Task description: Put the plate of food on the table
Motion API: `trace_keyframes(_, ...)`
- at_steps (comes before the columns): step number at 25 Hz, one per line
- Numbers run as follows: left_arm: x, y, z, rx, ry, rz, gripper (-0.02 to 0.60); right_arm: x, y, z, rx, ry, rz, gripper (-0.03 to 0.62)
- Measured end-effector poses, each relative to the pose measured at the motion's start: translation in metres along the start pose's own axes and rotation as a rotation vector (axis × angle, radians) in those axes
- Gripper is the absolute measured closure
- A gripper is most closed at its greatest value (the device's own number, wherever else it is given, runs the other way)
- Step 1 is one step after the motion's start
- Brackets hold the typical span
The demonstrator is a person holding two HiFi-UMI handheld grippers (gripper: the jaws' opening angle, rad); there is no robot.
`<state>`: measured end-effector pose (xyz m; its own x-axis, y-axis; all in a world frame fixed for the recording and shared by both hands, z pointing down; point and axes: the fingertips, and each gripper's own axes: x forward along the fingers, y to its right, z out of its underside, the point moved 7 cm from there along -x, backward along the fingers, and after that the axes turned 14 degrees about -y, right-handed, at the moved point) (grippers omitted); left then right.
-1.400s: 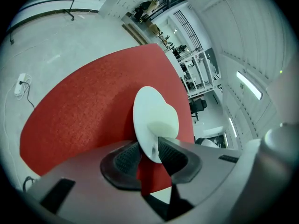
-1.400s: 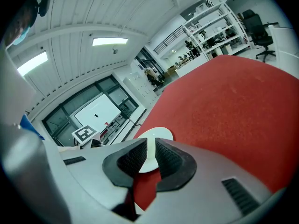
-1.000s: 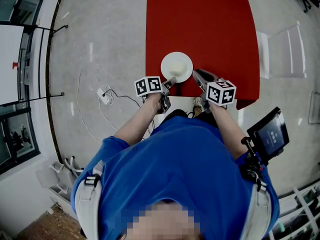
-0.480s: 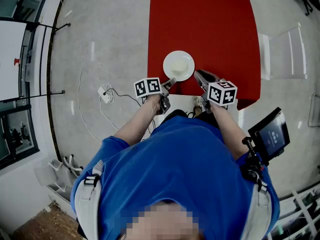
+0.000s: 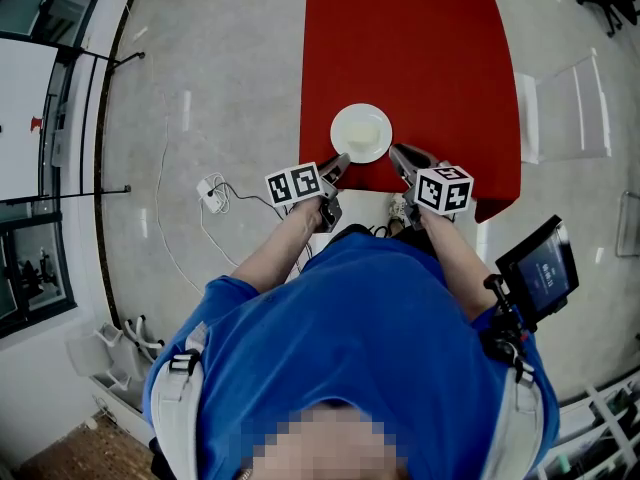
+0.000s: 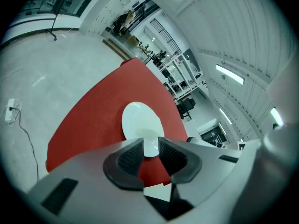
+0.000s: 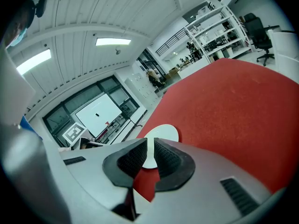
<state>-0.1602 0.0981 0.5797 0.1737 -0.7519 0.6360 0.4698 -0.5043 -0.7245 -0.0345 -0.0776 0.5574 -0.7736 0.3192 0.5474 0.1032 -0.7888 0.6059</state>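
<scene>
Left hand-held gripper (image 5: 342,159) jaws closing empty, right hand-held gripper (image 5: 397,152) narrowly parted

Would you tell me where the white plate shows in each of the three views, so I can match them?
Head view: white plate in the upper middle.
Left gripper view: white plate just below centre.
Right gripper view: white plate just below centre.
Shared landmark: the red table beneath it, in all three.

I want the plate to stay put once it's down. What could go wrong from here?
1. The jaws of the left gripper are closing with the rim of the plate at their tips; they might catch it.
2. The plate sits near the front edge of the red table, so a tug could pull it off.
3. The right gripper, jaws apart, is equally close.
</scene>
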Motion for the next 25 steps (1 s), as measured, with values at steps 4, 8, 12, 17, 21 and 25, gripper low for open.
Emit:
trace_keyframes(4, -0.004, 0.009, -0.007, 0.094, 0.094, -0.027, 0.534, -0.001, 0.004, -0.002, -0.011, 0.019, -0.006, 0.554)
trace_keyframes(8, -0.01, 0.02, -0.017, 0.234, 0.19, -0.082, 0.574, -0.004, 0.008, -0.006, -0.025, 0.057, 0.001, 0.554)
trace_keyframes(12, -0.015, 0.032, -0.025, 0.317, 0.235, -0.093, 0.574, -0.008, 0.006, -0.012, -0.033, 0.086, 0.008, 0.554)
trace_keyframes(17, -0.019, 0.044, -0.033, 0.378, 0.256, -0.085, 0.575, -0.012, 0.0, -0.021, -0.039, 0.118, 0.008, 0.554)
trace_keyframes(21, -0.023, 0.051, -0.04, 0.4, 0.27, -0.072, 0.574, -0.014, -0.006, -0.029, -0.05, 0.138, 0.014, 0.554)
trace_keyframes(25, -0.024, 0.055, -0.044, 0.416, 0.281, -0.058, 0.574, -0.017, -0.009, -0.034, -0.063, 0.159, 0.027, 0.554)
